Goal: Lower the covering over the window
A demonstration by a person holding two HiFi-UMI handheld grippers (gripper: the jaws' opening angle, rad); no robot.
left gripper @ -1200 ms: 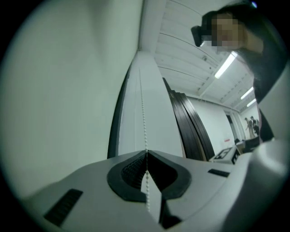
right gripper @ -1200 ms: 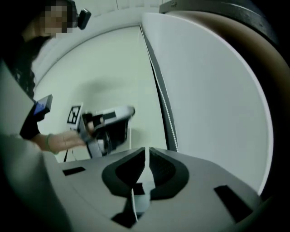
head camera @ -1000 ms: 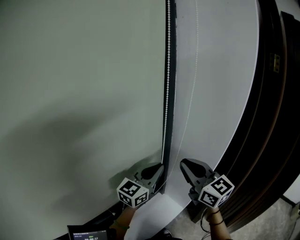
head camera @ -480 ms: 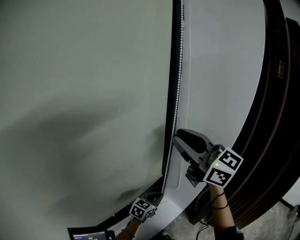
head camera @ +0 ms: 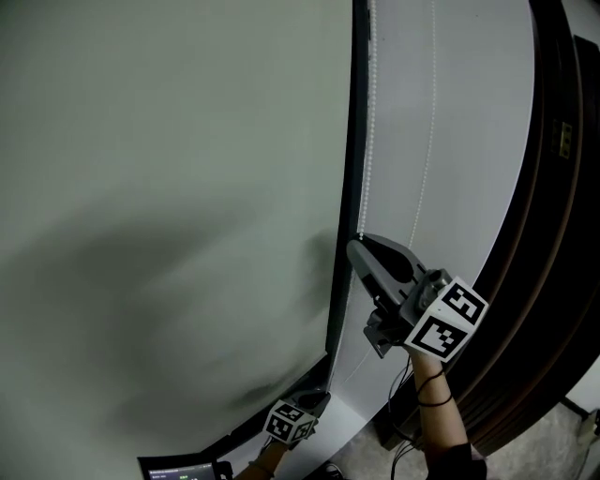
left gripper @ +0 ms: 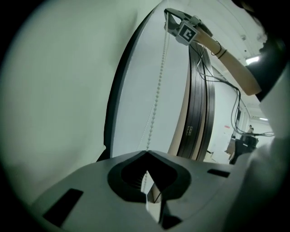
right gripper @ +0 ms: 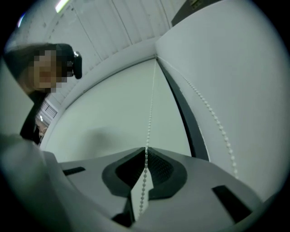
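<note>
A white bead chain [head camera: 367, 141] hangs in two strands beside the dark frame strip [head camera: 352, 187], at the right edge of the pale grey-green window covering [head camera: 169, 187]. My right gripper [head camera: 356, 246] is up on the left strand. Its jaws are closing, with the beads [right gripper: 149, 108] running between the tips [right gripper: 146, 148]. The second strand [right gripper: 208, 108] hangs free to its right. Far lower, my left gripper [head camera: 314, 400] is shut on the chain [left gripper: 158, 86], which enters its closed tips [left gripper: 147, 152]. The left gripper view shows the right gripper [left gripper: 170, 12] high above.
A white wall panel [head camera: 450, 112] lies right of the chain. Dark curved door or frame bands [head camera: 553, 234] run down the far right. A small screen [head camera: 178, 467] shows at the bottom edge. A person's forearm [head camera: 436, 412] holds the right gripper.
The right gripper has risen along the chain from beside the left gripper to well above it. The left gripper has dropped lower with the chain in it.
</note>
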